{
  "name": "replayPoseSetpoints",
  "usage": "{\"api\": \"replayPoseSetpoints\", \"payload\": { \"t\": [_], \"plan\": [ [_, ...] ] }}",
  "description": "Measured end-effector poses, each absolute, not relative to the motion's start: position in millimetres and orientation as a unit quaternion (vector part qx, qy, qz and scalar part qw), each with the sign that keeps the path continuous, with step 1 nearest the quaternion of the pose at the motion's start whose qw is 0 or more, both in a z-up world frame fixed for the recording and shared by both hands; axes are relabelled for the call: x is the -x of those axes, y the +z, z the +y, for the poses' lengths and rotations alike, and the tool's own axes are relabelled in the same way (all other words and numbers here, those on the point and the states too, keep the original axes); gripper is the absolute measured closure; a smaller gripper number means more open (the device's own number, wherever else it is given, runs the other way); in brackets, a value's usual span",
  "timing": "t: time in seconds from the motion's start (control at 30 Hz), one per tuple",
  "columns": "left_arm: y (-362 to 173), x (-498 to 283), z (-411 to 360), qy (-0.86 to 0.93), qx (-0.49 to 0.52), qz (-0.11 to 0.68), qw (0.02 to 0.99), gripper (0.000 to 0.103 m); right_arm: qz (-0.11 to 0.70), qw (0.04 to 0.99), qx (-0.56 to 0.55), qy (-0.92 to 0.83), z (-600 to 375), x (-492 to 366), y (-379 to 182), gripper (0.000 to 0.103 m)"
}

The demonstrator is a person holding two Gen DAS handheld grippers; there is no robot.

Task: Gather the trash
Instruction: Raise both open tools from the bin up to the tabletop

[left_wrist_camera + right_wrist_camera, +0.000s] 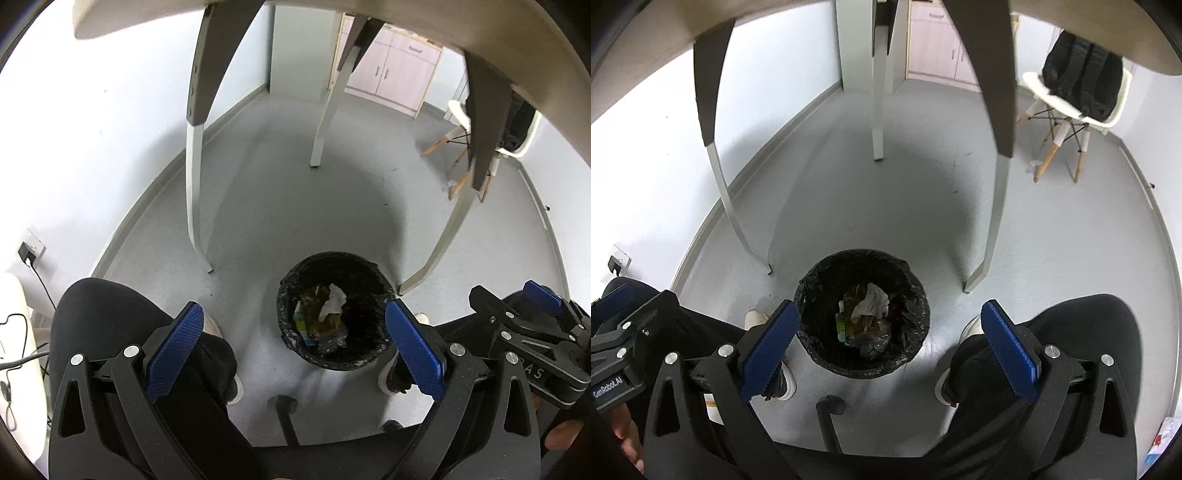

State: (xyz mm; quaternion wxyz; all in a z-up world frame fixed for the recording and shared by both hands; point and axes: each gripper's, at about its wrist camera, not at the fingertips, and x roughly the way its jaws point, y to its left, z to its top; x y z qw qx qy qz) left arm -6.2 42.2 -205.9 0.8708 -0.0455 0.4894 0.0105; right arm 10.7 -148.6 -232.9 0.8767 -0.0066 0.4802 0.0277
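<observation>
A round bin with a black liner [291,314] stands on the grey floor under the table; it also shows in the right wrist view [812,295]. Inside lie a crumpled white tissue [334,301] [871,301], a green carton [300,321] [843,325] and other wrappers. My left gripper [295,343] is open and empty, held above the bin. My right gripper [890,339] is open and empty, also above the bin; it shows at the right edge of the left wrist view [532,325]. The left gripper shows at the left edge of the right wrist view [617,332].
Table legs [194,155] [999,206] stand around the bin, with the tabletop overhead. The person's knees and white shoes [757,317] flank the bin. A white chair with a black backpack [1078,85] stands at the back right. A wall socket with a cable [31,249] is at the left.
</observation>
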Motion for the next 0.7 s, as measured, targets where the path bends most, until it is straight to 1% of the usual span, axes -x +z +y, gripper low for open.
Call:
{"api": "replayPoseSetpoints", "payload": {
  "t": [0.27, 0.7],
  "plan": [
    [-184, 38, 36, -0.005, 0.040, 0.471, 0.881, 0.006, 0.452, 0.892, -0.002, 0.013, -163, 32, -190, 0.008],
    [-129, 74, 24, -0.021, 0.028, 0.436, 0.899, 0.006, 0.402, 0.915, -0.007, 0.033, -178, 84, -118, 0.008]
  ]
}}
